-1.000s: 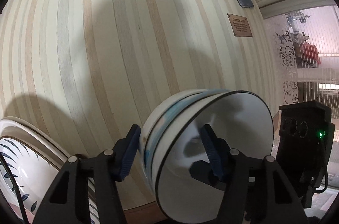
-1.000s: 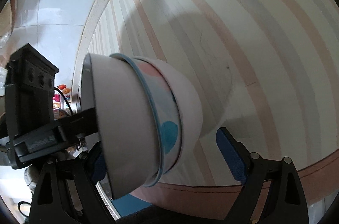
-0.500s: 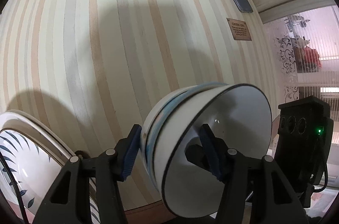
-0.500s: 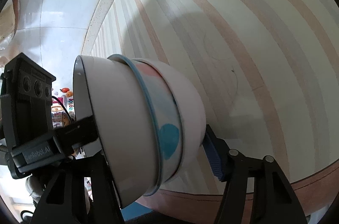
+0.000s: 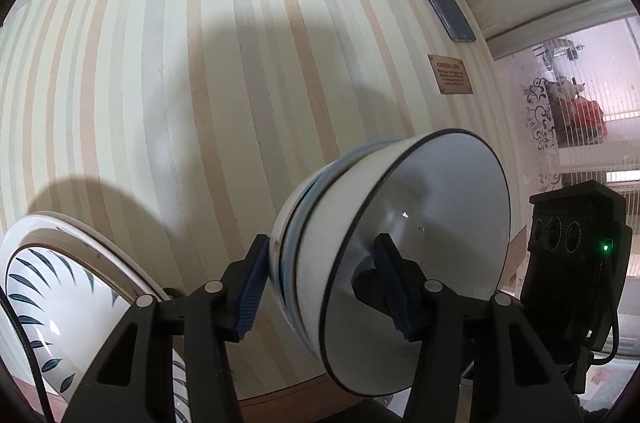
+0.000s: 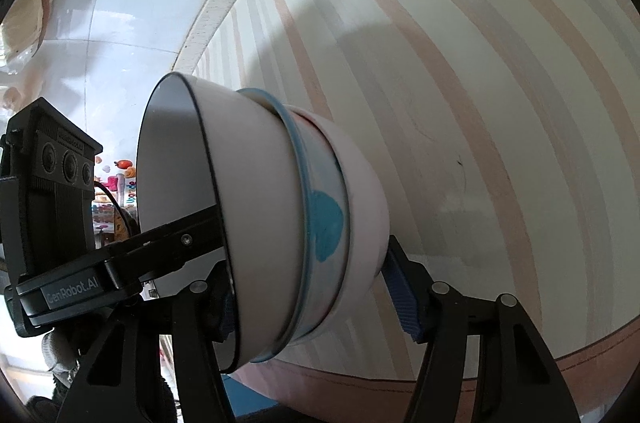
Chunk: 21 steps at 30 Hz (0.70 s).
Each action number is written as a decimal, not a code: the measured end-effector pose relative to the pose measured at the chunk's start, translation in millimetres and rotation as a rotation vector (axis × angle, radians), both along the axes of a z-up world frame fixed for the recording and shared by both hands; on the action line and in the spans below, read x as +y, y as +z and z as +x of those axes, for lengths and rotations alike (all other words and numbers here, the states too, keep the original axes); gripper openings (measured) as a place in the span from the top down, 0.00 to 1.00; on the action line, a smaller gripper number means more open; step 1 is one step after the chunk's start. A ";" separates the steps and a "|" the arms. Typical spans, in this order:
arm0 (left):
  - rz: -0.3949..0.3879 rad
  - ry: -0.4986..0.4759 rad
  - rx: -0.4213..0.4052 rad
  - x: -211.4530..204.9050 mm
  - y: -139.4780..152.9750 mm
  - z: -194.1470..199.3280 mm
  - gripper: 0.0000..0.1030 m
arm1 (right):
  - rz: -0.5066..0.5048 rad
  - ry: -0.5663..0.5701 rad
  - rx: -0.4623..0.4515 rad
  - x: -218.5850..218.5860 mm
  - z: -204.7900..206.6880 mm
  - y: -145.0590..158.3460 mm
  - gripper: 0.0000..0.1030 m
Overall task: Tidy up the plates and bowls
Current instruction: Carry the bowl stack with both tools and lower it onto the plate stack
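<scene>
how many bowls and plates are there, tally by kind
Bowls: 3, nested in one tilted stack: black-rimmed white bowl, blue-patterned bowl, plain white bowl
Plates: at least 2, stacked: the leaf-patterned plate and another rim beneath it
Total: 5 dishes in view

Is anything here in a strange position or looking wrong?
Yes. The stack of nested bowls is held in the air on its side, tilted, between both claws. The leaf-patterned plate appears intact.
</scene>
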<state>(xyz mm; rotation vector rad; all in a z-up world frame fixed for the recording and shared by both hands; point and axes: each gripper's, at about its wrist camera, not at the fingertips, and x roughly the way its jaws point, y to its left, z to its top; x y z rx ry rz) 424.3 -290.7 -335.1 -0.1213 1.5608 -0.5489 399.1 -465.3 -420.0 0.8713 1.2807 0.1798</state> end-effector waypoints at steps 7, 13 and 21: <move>-0.017 0.037 -0.041 20.1 15.6 0.1 0.51 | -0.020 0.044 -0.023 9.6 4.3 15.1 0.38; -0.030 0.094 -0.080 48.1 38.1 0.0 0.51 | -0.029 0.104 -0.055 27.6 9.1 36.1 0.38; -0.028 0.228 -0.107 107.9 54.9 -6.7 0.51 | -0.021 0.229 -0.083 71.9 23.8 54.5 0.38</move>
